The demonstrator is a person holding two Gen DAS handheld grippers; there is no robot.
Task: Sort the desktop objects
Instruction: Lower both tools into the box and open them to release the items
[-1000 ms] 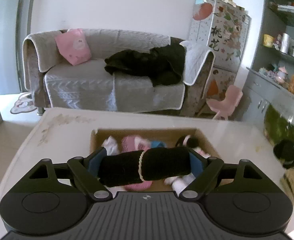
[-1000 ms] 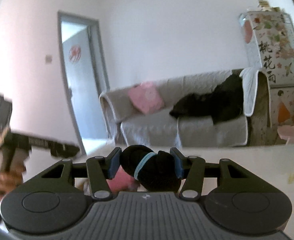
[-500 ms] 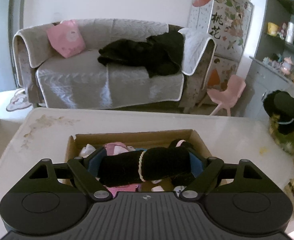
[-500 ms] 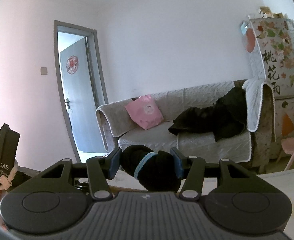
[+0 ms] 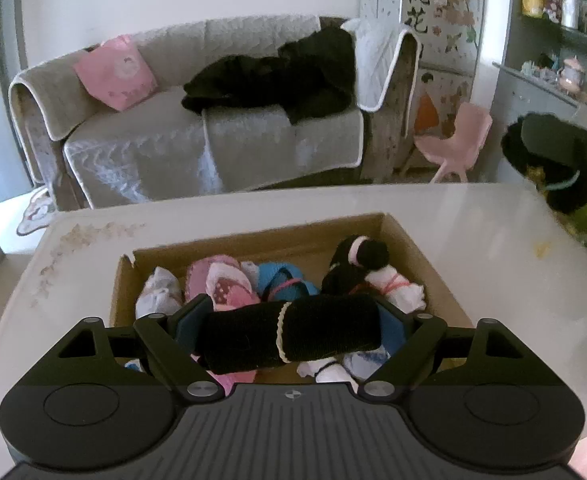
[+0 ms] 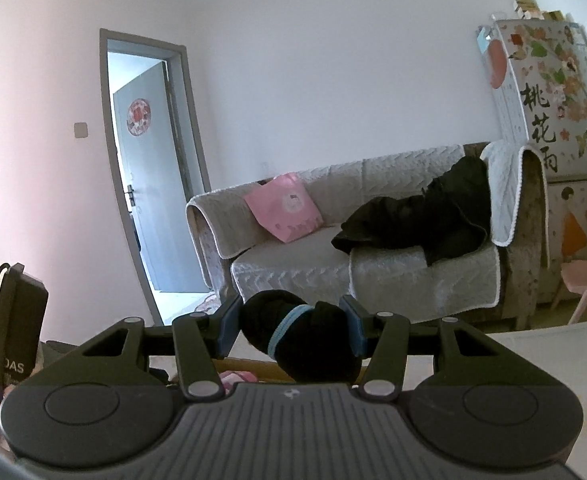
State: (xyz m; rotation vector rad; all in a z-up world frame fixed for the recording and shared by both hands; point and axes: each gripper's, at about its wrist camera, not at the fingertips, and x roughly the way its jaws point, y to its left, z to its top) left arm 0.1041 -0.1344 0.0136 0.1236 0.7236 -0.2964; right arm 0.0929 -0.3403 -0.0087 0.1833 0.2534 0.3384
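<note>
Gripping a black sock roll with a cream band lengthwise, the left gripper has its blue pads pressed on the two ends of the roll, jaws spread wide around it. The roll hangs over the near part of an open cardboard box that rests on a pale table. Inside the box lie several more bundles: a white roll at the left, a pink dotted roll, a blue roll tied with pink elastic, a black roll with a pale band, and a white roll tied with red elastic beside it. The right gripper is clamped on a black sock roll with a blue band; its pads press both sides of this shorter bundle. In the left wrist view that gripper and its roll appear at the right edge, above the table's far right side and well apart from the box. In the right wrist view a strip of the box's rim shows just below the held roll. Behind the table stands a grey sofa bearing a pink cushion and a heap of black clothing.
</note>
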